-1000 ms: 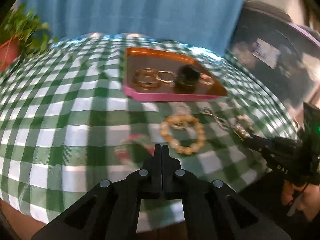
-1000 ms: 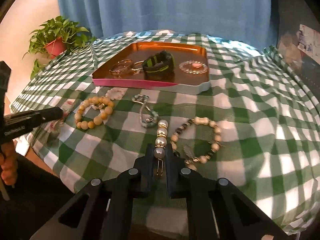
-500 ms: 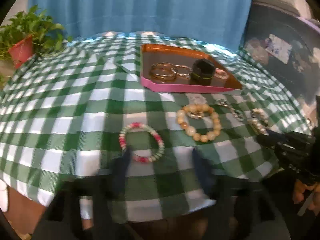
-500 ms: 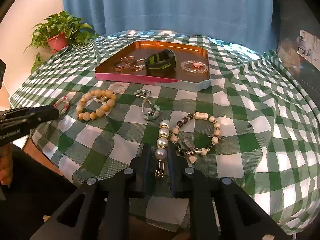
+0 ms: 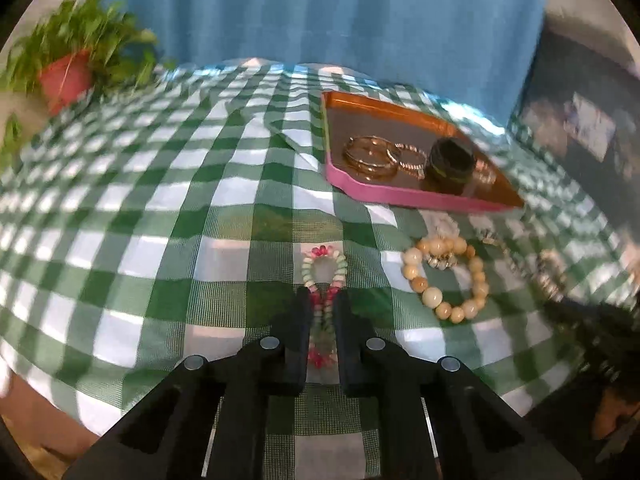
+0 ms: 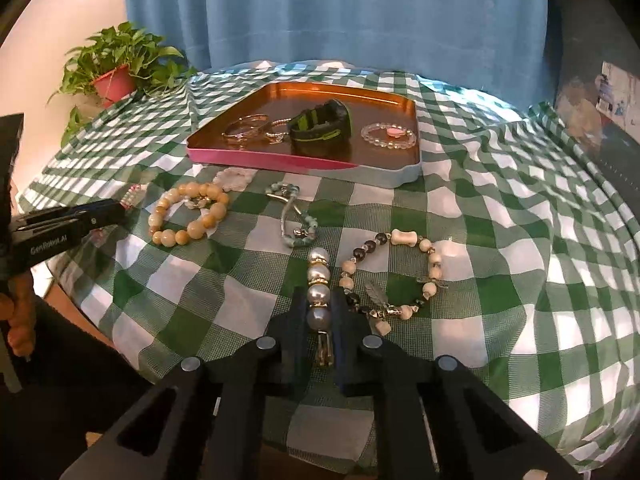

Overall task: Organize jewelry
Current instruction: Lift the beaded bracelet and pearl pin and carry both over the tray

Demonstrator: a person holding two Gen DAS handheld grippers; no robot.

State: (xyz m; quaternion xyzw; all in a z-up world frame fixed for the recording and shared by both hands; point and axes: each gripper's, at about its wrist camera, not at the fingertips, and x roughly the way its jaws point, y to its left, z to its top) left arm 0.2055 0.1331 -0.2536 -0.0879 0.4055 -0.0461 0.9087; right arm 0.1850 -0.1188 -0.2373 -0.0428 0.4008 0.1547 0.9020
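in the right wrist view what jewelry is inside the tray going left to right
gold bangles → thin gold ring bracelet → black and green watch band → clear bead bracelet, all in the tray.

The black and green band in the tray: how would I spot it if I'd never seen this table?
Find the pink-rimmed tray at the far side of the green checked tablecloth. The black and green band stands in its middle, between gold bangles and a clear bead bracelet. It alone is wide, dark and unbeaded.
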